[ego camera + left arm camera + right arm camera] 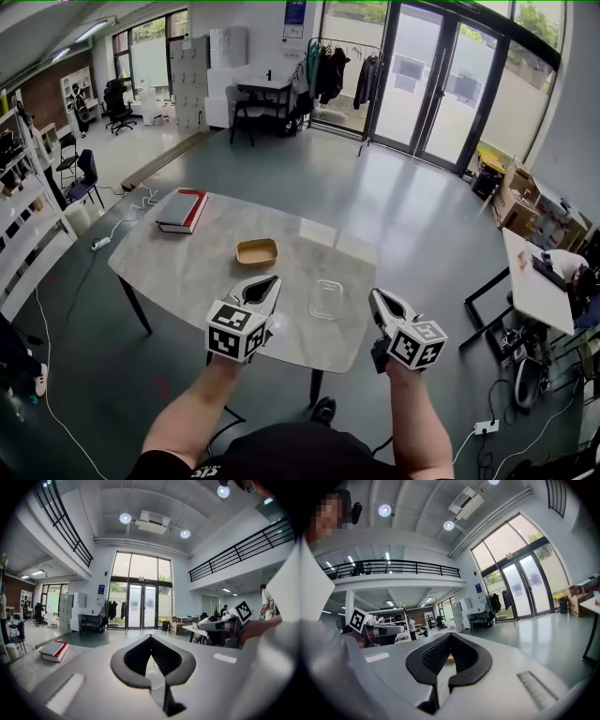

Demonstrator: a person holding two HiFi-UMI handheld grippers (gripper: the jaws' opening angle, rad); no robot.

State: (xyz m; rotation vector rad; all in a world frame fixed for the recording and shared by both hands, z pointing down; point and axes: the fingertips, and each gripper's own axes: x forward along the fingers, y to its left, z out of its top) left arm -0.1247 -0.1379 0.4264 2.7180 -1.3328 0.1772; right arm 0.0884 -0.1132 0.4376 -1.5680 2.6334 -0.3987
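Beside the clear container [326, 298] on the table [178, 267], left gripper [270, 281] and right gripper [378, 296] flank it, jaws clenched together, empty. It and the tan tray [257, 251] beyond appear untouched; handling not begun.

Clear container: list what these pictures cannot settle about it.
Head view: the clear container is too small and see-through to show any contents.
Left gripper view: the shut left tool covers all but a sliver of it.
Right gripper view: the shut right tool blocks it entirely.
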